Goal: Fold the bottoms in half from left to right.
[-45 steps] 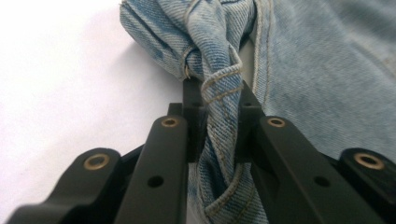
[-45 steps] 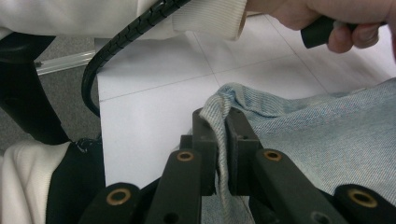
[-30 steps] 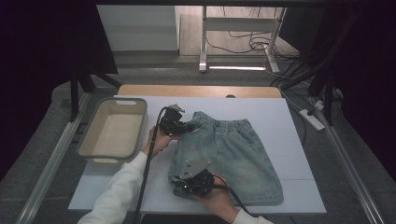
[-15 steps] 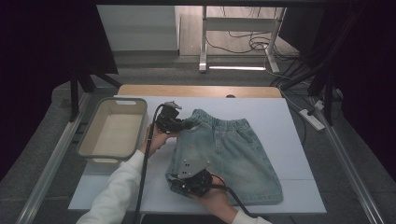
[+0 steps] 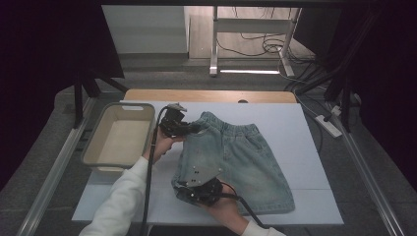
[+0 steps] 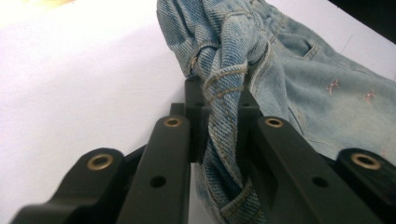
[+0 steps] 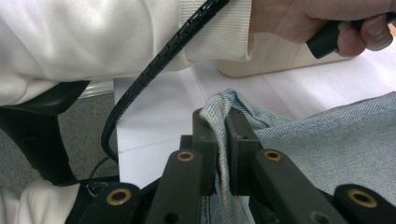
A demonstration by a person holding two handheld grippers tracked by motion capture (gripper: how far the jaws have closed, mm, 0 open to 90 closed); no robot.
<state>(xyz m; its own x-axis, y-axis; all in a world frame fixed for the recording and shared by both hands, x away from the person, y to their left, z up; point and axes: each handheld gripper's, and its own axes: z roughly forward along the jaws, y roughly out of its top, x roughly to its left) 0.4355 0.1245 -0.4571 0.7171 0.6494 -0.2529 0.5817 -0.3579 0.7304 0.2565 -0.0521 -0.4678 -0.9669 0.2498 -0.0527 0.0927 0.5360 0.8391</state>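
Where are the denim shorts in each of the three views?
High view: shorts lie at centre on the white table, beside the tray.
Left gripper view: a bunched edge sits between the jaws, the rest spreading to upper right.
Right gripper view: a folded edge sits between the jaws, cloth at right.
Shared landmark: the white table.

Setting: laboratory or test workspace. Evidence: white board-topped table (image 5: 305, 142) enclosed by black curtains (image 5: 44, 54); metal frame rails (image 5: 54, 167) along its sides; loose black cables (image 5: 265, 46) and a white power strip (image 5: 328, 125) on grey floor; metal stand (image 5: 214, 42) behind.
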